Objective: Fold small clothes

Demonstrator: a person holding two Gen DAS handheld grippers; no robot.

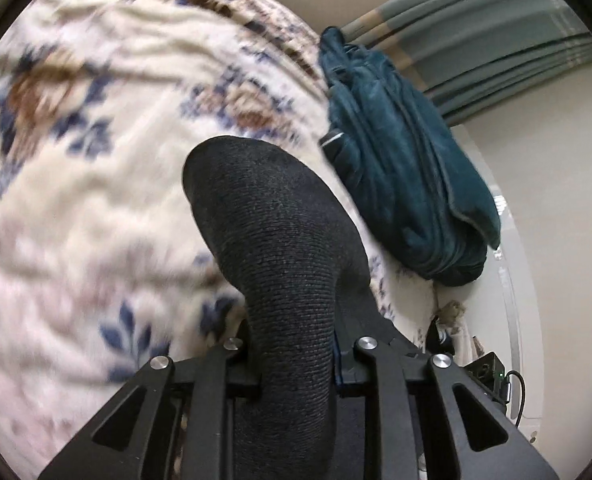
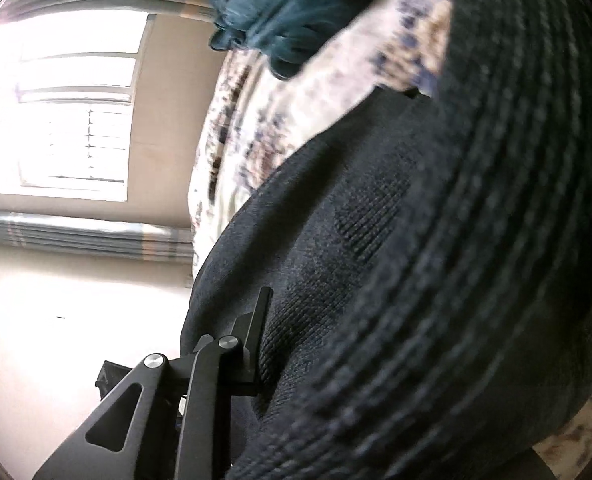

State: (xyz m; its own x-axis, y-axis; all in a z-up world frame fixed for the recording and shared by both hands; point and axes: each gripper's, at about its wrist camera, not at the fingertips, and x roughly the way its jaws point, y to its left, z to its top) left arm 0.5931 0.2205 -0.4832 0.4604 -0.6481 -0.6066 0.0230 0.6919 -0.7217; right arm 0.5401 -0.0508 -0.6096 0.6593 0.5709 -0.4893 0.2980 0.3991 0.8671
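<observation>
Up close, a dark grey knitted sock [image 1: 279, 264] pinched in the left gripper [image 1: 296, 376], jaws nearly together with the fabric squeezed between them. Toe end curling up and away over the floral blanket [image 1: 95, 160], off its surface; lower part of the sock lost behind the black linkage at the bottom of the left wrist view. Blanket smeared by motion blur, flowers in blue and brown only roughly readable. Beyond its far right edge, a heap of teal cloth [image 1: 400, 168], touching the blanket, folds hard to separate. Striped grey-green curtain [image 1: 496, 40] behind, cut off by the lens rim. Small dark clutter near the blanket's lower right corner, too small to identify.

In the right wrist view, the same sock [image 2: 436, 280] filling most of the frame, ribbed cuff blurred and very near the lens. Right gripper [image 2: 279, 344] mostly buried: only one finger [image 2: 255, 328] showing, pressed against the knit; the other hidden under the fabric, jaws drawn close on the sock. Overexposed window [image 2: 67, 108] on the left, details washed out. Strip of blanket [image 2: 296, 120] and a corner of teal cloth [image 2: 271, 20] above, both blurred.
</observation>
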